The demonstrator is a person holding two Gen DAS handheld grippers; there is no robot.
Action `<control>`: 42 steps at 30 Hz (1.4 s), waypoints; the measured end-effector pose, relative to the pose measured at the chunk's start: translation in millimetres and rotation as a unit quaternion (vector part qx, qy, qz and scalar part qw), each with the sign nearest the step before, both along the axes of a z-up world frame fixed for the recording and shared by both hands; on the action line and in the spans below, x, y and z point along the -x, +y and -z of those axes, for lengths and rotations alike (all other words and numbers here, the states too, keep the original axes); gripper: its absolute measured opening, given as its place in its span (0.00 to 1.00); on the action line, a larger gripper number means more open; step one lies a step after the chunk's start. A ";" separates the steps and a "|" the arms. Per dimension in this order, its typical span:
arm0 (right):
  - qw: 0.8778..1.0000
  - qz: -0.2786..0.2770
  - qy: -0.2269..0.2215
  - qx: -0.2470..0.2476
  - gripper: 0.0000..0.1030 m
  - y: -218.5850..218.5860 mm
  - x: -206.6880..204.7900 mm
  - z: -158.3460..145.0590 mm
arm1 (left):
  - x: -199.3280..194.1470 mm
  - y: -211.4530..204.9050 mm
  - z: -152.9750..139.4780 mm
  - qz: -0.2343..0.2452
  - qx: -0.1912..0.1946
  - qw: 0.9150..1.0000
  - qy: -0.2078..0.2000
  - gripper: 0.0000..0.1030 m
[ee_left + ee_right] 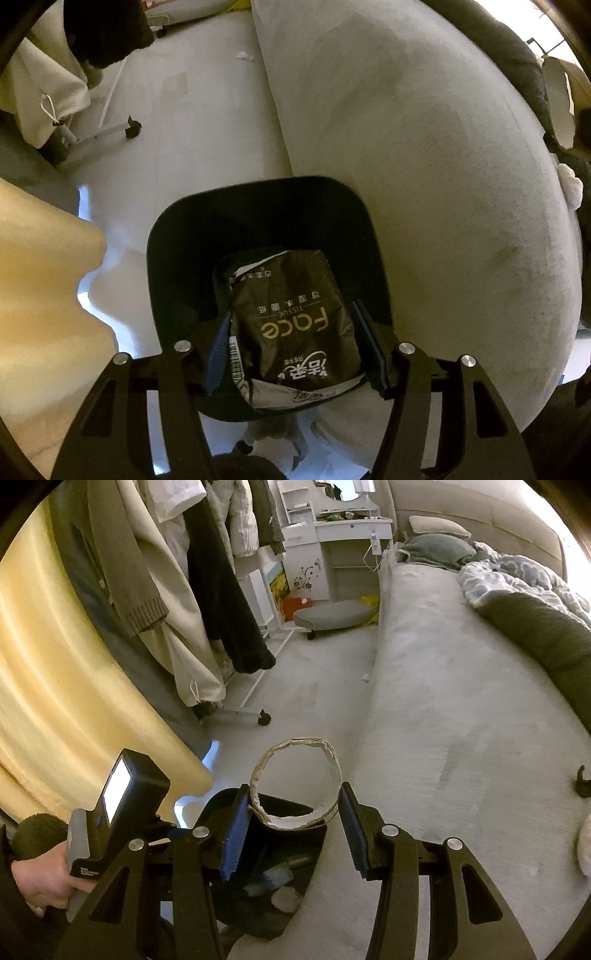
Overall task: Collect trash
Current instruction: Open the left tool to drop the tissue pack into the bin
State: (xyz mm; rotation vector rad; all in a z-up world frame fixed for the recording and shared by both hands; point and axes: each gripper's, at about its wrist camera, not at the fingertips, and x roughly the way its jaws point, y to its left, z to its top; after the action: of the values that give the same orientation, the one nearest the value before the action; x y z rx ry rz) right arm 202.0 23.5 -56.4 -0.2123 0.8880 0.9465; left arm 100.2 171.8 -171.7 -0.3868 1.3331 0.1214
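My left gripper [293,345] is shut on a black "Face" tissue packet [291,325] and holds it over the open black trash bin [177,251] on the floor beside the bed. My right gripper [291,812] is shut on a cardboard tape ring [295,782], which stands upright between the blue pads just above the same bin [280,897]. Inside the bin lie a bluish wrapper [273,880] and a white crumpled tissue [286,901]. The left handheld gripper's body [118,812] shows at lower left in the right wrist view.
The grey bed [424,147] fills the right side. A clothes rack [207,590] on castors with hanging garments stands left. A yellow curtain [44,686] is at far left. A white scrap [243,55] lies on the floor; another white wad [570,186] is on the bed.
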 end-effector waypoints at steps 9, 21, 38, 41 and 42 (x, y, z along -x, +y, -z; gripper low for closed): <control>1.000 -0.005 0.013 0.014 0.47 15.9 -0.5 15.5 | 4.8 13.3 -0.2 -0.014 0.016 1.000 -0.012 0.66; 0.997 -0.030 0.035 0.056 0.47 53.6 5.0 48.8 | 15.7 48.1 -20.0 -0.050 0.020 0.996 -0.067 0.77; 0.984 -0.074 0.076 0.143 0.47 99.8 22.6 112.3 | 39.7 72.9 -83.0 -0.090 -0.051 0.971 -0.213 0.65; 0.980 -0.081 0.084 0.160 0.47 104.8 27.4 123.0 | 42.3 74.6 -90.0 -0.093 -0.057 0.967 -0.229 0.63; 0.979 -0.083 0.087 0.165 0.47 105.5 29.0 125.8 | 44.5 75.4 -91.5 -0.092 -0.060 0.966 -0.233 0.62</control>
State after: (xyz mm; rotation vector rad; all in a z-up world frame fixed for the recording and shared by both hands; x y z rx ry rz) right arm 173.0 129.0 -182.2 -0.5012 1.2027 0.9787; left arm 55.7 247.2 -80.2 -0.4070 0.8188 0.2489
